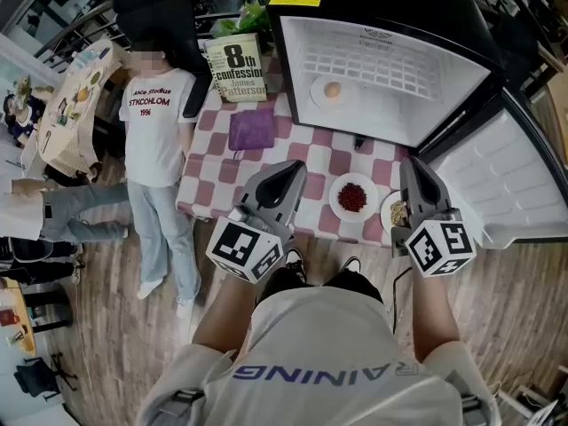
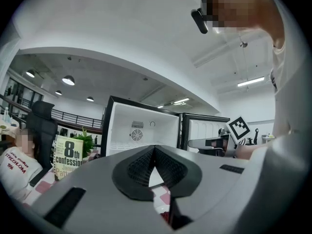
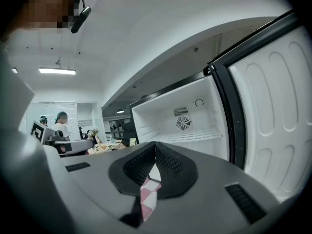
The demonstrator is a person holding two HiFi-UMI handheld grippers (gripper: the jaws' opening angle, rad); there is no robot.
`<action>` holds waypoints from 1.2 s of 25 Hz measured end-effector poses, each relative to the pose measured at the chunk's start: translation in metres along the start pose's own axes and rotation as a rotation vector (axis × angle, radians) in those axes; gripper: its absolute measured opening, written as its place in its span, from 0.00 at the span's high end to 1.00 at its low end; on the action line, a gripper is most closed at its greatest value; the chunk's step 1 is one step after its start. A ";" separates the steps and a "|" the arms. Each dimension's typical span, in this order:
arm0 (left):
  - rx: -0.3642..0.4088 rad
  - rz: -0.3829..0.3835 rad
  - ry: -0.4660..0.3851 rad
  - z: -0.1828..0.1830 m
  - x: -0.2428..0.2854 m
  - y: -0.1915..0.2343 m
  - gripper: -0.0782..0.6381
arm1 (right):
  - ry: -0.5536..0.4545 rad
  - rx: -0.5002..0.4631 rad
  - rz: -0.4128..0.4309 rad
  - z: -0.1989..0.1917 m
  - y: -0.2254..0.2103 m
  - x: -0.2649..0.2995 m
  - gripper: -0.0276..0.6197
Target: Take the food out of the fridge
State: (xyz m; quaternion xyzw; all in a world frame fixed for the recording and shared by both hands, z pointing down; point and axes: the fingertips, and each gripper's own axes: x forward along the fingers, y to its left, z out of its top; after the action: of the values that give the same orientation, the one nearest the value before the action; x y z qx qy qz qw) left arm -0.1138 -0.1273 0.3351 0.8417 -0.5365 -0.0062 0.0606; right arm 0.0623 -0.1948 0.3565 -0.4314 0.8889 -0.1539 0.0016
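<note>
The small fridge (image 1: 382,25) stands open on the checkered table (image 1: 209,193), and its door (image 1: 519,180) is swung out to the right. Inside it, a white plate with a round tan piece of food (image 1: 332,90) lies on the fridge floor. A plate of red food (image 1: 352,197) sits on the table in front of the fridge. A second plate (image 1: 391,210) is partly hidden behind my right gripper (image 1: 414,165). Both that gripper and my left gripper (image 1: 297,169) are held above the table's near edge, pointing at the fridge, shut and with nothing in them. The left gripper view shows the fridge (image 2: 141,130) ahead of the left gripper (image 2: 155,149). In the right gripper view it (image 3: 185,123) stands ahead of the right gripper (image 3: 155,145).
A purple cloth (image 1: 252,128) lies on the table beside a book (image 1: 237,67) that stands upright. A person in a white shirt (image 1: 158,127) stands at the table's left side. A black chair (image 1: 160,11) is behind them. Wooden floor lies below me.
</note>
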 end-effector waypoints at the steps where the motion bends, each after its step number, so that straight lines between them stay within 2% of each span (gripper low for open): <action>1: 0.006 -0.001 -0.001 0.001 0.000 0.001 0.88 | 0.000 0.002 -0.001 0.001 0.000 0.001 0.92; 5: 0.022 -0.012 0.006 0.003 0.001 0.000 0.88 | 0.018 0.026 -0.007 -0.003 -0.001 0.003 0.92; 9: 0.008 -0.010 -0.015 0.006 0.000 0.000 0.88 | 0.045 0.045 -0.002 -0.013 0.000 0.006 0.92; 17: 0.000 -0.006 0.000 0.002 0.002 -0.001 0.88 | 0.080 0.073 0.013 -0.021 0.001 0.017 0.92; 22: -0.008 0.003 0.012 -0.005 0.001 0.003 0.88 | 0.176 0.104 -0.024 -0.051 -0.009 0.040 0.92; 23: -0.012 0.009 0.015 -0.007 0.000 0.005 0.88 | 0.200 0.103 -0.024 -0.057 -0.009 0.046 0.87; 24: -0.017 0.014 0.018 -0.008 -0.002 0.007 0.88 | 0.221 0.112 -0.018 -0.063 -0.009 0.052 0.78; 27: -0.027 0.033 0.030 -0.012 -0.006 0.016 0.88 | 0.263 0.172 -0.004 -0.078 -0.009 0.071 0.74; 30: -0.036 0.051 0.038 -0.017 -0.011 0.026 0.88 | 0.282 0.283 -0.003 -0.092 -0.015 0.094 0.69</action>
State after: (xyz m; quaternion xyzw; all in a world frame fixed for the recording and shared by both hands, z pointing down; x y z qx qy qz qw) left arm -0.1406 -0.1269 0.3547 0.8265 -0.5564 0.0015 0.0858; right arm 0.0017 -0.2506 0.4607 -0.4026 0.8492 -0.3360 -0.0624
